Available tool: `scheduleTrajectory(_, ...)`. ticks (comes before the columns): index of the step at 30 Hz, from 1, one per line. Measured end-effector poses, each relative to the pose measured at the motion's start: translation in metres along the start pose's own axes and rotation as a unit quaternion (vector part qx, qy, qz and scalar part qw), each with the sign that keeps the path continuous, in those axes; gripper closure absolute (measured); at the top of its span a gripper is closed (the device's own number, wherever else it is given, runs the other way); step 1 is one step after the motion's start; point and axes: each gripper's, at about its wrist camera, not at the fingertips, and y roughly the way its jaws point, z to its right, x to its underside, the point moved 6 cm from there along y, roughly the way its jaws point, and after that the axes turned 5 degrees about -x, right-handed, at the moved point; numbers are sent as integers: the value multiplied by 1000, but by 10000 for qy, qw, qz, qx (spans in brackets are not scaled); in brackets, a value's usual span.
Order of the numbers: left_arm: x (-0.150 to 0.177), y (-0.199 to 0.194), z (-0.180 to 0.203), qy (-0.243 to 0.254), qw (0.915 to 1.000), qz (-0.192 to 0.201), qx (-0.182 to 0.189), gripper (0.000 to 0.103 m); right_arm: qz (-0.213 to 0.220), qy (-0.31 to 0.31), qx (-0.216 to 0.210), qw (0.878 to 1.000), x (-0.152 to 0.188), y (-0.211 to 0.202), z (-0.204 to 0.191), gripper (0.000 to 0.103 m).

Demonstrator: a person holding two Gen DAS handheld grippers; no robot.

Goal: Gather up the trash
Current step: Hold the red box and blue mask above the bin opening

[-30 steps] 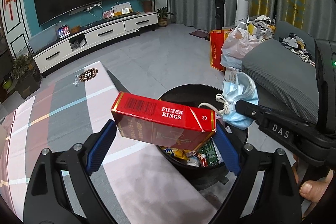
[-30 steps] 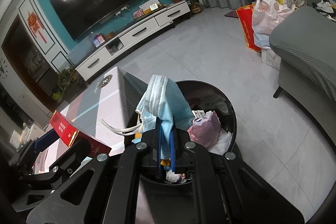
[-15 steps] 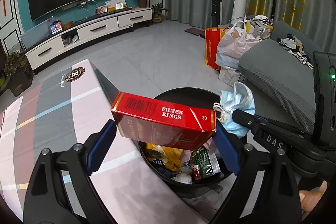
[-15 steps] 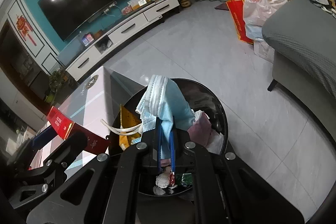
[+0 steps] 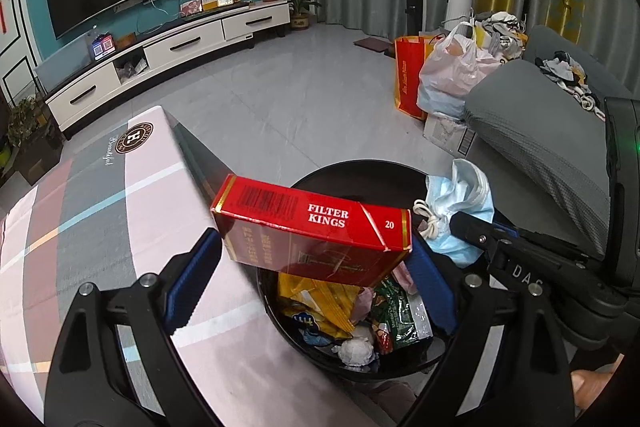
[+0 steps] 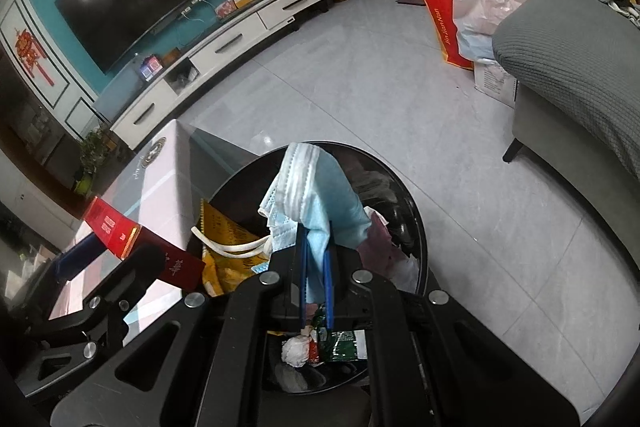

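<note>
My left gripper [image 5: 316, 259] is shut on a red cigarette carton [image 5: 312, 231] marked FILTER KINGS, held level over the near left rim of a round black trash bin [image 5: 352, 171]. My right gripper [image 6: 314, 239] is shut on a crumpled blue face mask [image 6: 316, 195] with white ear loops, held above the bin [image 6: 416, 227]. The mask [image 5: 460, 211] and the right gripper also show at the right of the left wrist view. The carton [image 6: 120, 231] shows at the left of the right wrist view. The bin holds wrappers, a yellow packet and crumpled paper.
A table with a pink and grey cloth [image 5: 100, 211] stands left of the bin. A grey sofa [image 5: 540, 139] is at the right, with a red bag [image 5: 408, 75] and plastic bags beside it. A white TV cabinet [image 5: 172, 55] lines the far wall across open floor.
Both grippers have moved further over the bin with their loads. More of the bin's inside now shows below the carton and the mask.
</note>
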Motion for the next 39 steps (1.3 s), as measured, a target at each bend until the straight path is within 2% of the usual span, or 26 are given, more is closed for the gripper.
scheduleTrajectory(39, 3, 31, 7, 42, 9993, -345, 109, 13, -337, 21, 164, 9993, 4, 22, 3, 94)
